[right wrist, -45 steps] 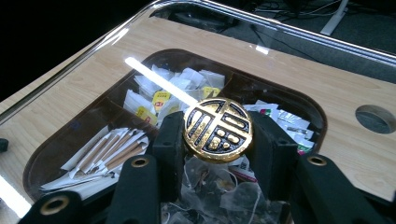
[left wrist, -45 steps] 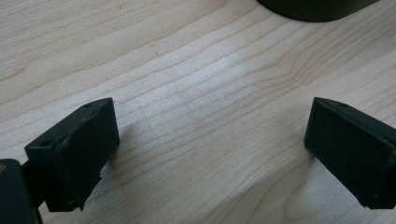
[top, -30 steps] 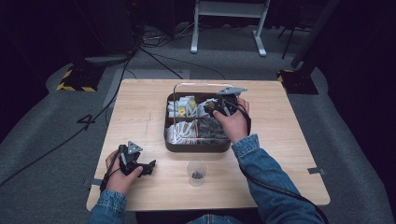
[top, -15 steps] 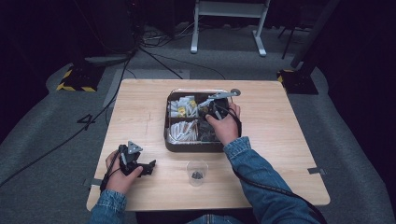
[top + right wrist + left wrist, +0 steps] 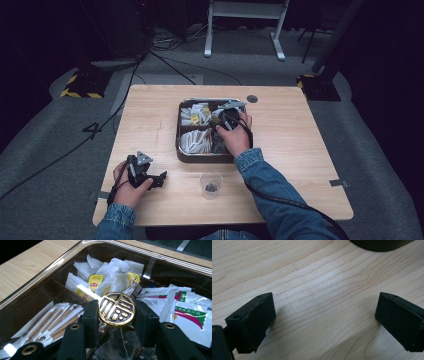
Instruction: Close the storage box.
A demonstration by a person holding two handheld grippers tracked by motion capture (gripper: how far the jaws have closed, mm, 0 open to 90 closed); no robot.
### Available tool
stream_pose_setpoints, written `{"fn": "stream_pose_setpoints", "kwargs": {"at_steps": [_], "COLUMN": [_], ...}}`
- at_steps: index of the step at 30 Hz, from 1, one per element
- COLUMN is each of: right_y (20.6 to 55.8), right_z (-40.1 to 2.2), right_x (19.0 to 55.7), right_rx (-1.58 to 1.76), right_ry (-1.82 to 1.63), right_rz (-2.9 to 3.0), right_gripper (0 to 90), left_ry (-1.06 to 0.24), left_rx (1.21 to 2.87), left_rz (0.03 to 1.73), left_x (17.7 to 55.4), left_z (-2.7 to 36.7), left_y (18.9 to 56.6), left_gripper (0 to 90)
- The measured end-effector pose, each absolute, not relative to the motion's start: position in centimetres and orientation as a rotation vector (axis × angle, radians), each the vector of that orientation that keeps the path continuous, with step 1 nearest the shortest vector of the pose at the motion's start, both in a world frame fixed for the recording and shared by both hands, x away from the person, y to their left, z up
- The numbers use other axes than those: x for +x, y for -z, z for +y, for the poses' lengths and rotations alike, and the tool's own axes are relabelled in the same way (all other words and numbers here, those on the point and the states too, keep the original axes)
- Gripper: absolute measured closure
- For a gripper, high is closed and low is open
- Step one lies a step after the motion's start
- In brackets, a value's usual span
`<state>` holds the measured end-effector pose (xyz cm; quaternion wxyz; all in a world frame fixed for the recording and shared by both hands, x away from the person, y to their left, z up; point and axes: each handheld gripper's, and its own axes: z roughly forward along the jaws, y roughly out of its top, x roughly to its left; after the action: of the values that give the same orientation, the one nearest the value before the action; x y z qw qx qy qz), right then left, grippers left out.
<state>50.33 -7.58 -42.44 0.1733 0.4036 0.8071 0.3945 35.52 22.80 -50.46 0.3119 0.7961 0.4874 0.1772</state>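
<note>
Fingers of the right gripper (image 5: 117, 315) pinch a gold medallion (image 5: 116, 309) over the tray's (image 5: 178, 131) near-right compartment (cup (image 5: 210, 183) waits outside); the carry remains. Left gripper (image 5: 324, 322) rests spread by the table's (image 5: 310, 150) near-left corner.

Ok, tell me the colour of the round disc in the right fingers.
Gold disc with black pattern; right gripper view.

We see a glossy gold-and-black metal medallion (image 5: 116, 309) between matt black plastic jaws, paper sachets (image 5: 189, 312), a shiny dark tray (image 5: 62, 261) with a polished rim, and a smooth pale wood worktop (image 5: 317, 290).
</note>
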Motion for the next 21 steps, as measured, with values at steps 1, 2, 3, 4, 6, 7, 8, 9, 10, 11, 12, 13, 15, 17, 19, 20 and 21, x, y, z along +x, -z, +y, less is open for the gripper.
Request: {"fn": "stream_pose_setpoints", "kwargs": {"at_steps": [1, 2, 3, 4, 6, 7, 8, 9, 10, 11, 12, 13, 15, 17, 19, 20, 21], "right_y": [42.5, 42.6, 42.6, 42.7, 42.8, 42.9, 42.9, 43.0, 43.1, 43.1, 43.2, 43.2, 43.3, 43.4, 43.5, 43.6, 43.6], "right_z": [-7.4, -7.4, -7.3, -7.2, -7.1, -7.0, -7.0, -6.9, -6.8, -6.8, -6.8, -6.8, -6.8, -6.8, -6.8, -6.8, -6.8], "right_x": [50.3, 50.3, 50.3, 50.3, 50.3, 50.4, 50.4, 50.4, 50.4, 50.4, 50.4, 50.5, 50.6, 50.7, 50.8, 50.8, 50.9], "right_rx": [1.139, 1.135, 1.137, 1.139, 1.142, 1.140, 1.139, 1.137, 1.137, 1.140, 1.140, 1.144, 1.147, 1.155, 1.168, 1.172, 1.177], "right_ry": [-1.110, -1.106, -1.103, -1.101, -1.104, -1.104, -1.101, -1.094, -1.091, -1.088, -1.086, -1.086, -1.085, -1.084, -1.079, -1.080, -1.082], "right_rz": [2.288, 2.286, 2.286, 2.287, 2.290, 2.293, 2.293, 2.293, 2.293, 2.292, 2.289, 2.289, 2.288, 2.288, 2.287, 2.286, 2.283], "right_gripper": [58.2, 58.2, 58.2, 58.2, 58.2, 58.2, 58.2, 58.2, 58.2, 58.2, 58.2, 58.2, 58.1, 58.2, 58.2, 58.1, 58.1], "left_ry": [-0.468, -0.468, -0.469, -0.468, -0.468, -0.469, -0.469, -0.469, -0.470, -0.469, -0.470, -0.470, -0.470, -0.470, -0.468, -0.468, -0.468], "left_rx": [2.101, 2.101, 2.099, 2.101, 2.101, 2.099, 2.099, 2.099, 2.099, 2.099, 2.099, 2.099, 2.099, 2.099, 2.101, 2.101, 2.101], "left_rz": [1.286, 1.286, 1.286, 1.286, 1.286, 1.285, 1.285, 1.286, 1.286, 1.285, 1.285, 1.285, 1.285, 1.285, 1.286, 1.286, 1.286], "left_x": [35.5, 35.5, 35.5, 35.5, 35.5, 35.5, 35.5, 35.5, 35.5, 35.5, 35.5, 35.5, 35.5, 35.5, 35.5, 35.5, 35.5], "left_z": [22.8, 22.8, 22.8, 22.8, 22.8, 22.8, 22.8, 22.8, 22.8, 22.8, 22.8, 22.8, 22.8, 22.8, 22.8, 22.8, 22.8], "left_y": [50.5, 50.5, 50.5, 50.5, 50.5, 50.5, 50.5, 50.5, 50.5, 50.5, 50.5, 50.5, 50.5, 50.5, 50.5, 50.5, 50.5], "left_gripper": [3.5, 3.5, 3.5, 3.5, 3.5, 3.5, 3.5, 3.5, 3.5, 3.5, 3.5, 3.5, 3.5, 3.5, 3.5, 3.5, 3.5]}}
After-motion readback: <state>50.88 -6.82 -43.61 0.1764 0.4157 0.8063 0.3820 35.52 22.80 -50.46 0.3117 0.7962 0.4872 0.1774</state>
